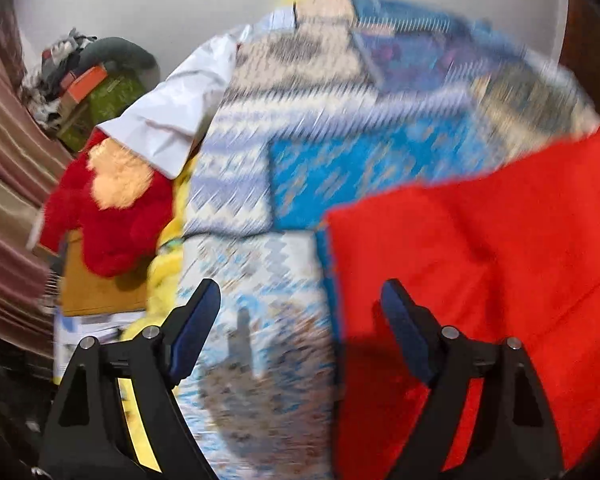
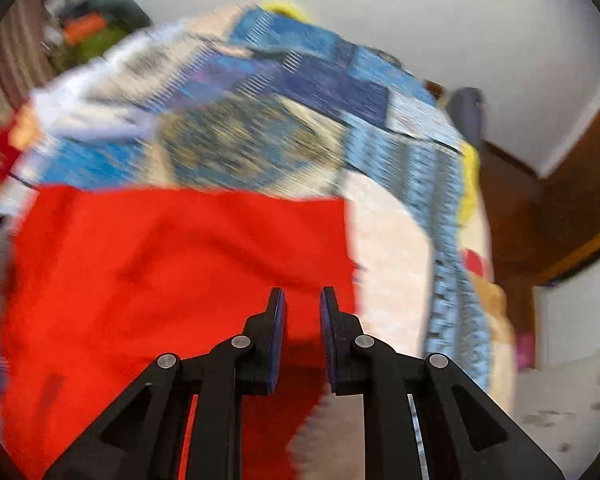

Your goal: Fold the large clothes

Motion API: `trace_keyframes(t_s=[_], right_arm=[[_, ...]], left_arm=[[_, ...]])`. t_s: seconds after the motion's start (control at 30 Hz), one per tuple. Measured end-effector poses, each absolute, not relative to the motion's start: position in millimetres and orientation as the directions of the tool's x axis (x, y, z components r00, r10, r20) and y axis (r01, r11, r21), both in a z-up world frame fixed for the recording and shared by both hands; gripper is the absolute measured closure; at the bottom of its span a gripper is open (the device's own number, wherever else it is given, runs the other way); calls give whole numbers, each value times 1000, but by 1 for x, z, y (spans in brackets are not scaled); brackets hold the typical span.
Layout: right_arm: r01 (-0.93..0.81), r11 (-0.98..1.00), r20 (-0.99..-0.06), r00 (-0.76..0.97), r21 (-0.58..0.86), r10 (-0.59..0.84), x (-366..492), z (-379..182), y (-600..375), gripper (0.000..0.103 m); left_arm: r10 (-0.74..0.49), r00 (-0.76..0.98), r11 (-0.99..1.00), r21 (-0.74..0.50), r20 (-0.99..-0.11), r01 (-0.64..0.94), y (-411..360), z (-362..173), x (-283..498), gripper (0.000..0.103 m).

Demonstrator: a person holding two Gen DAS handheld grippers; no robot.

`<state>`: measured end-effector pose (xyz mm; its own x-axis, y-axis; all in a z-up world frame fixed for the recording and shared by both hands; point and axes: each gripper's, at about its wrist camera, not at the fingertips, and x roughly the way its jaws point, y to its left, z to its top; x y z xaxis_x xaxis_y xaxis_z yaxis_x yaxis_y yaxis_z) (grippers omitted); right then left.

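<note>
Fingers of the left gripper [image 1: 300, 320] stand spread wide apart with nothing between them, released. One finger hangs over the patterned blue-and-white bedspread [image 1: 260, 184]; the other is above the edge of the red garment [image 1: 480, 260], which lies spread flat ahead and to that finger's outer side. That pose suits a gripper poised over the cloth's border, ready to take an edge, though it touches nothing that can be seen.

The right gripper [image 2: 302, 340] has its fingers drawn near each other with a narrow gap left between them. The red garment [image 2: 172, 272] lies beneath and ahead of them, its side edge running just past the fingertips. Motion blur smears the cloth, and whether a fold of it is pinched cannot be told.

The garment lies flat on the bed, probably because a large piece needs a broad surface to be folded on. Off beyond the left fingers, a white cloth [image 1: 172, 120] and a red plush toy [image 1: 112, 216] sit clear of the work.
</note>
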<state>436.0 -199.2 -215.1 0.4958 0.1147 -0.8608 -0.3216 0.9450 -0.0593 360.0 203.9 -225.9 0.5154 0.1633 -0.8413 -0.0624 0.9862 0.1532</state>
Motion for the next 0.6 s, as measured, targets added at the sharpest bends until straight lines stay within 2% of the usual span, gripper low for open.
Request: trace_keyframes(t_s=[0.1,0.17,0.23,0.3,0.4,0.47,0.5,0.53,0.6], right_arm=[[-394,916,-864,433,74,256,429,-207,-175,90],[-418,905,-881,396,78,258,430,-216,-157,90],[-431,902,-909,387,-32,153,431,-238,-135,90],[-428,881,-916,401,-202,-16,433,-268,-122,90],[-429,857,-875,482,-286,-51,423,-276,-127,90],[-401,844,-849,516,-356,-113,421,-276,-133,89],[-384,835,-831,536,-395,-147,418,-276,-138,73],[-360,829,-810,559,-428,-176,417,-275,-143,39],[-301,817,-758,610,-491,-230,416,-272,-157,6]], left_arm=[[58,540,998,53,-840,-24,180,-220,370,19],[14,531,1000,24,-847,11,160,-227,379,19],[-15,493,999,8,-870,45,139,-248,387,19],[4,432,998,28,-902,48,126,-277,392,19],[66,356,996,83,-932,33,122,-322,390,17],[59,392,997,76,-918,27,126,-327,382,13],[58,407,997,75,-912,28,128,-327,378,12],[59,405,997,75,-913,22,130,-326,377,13],[56,394,998,63,-917,6,135,-325,373,13]])
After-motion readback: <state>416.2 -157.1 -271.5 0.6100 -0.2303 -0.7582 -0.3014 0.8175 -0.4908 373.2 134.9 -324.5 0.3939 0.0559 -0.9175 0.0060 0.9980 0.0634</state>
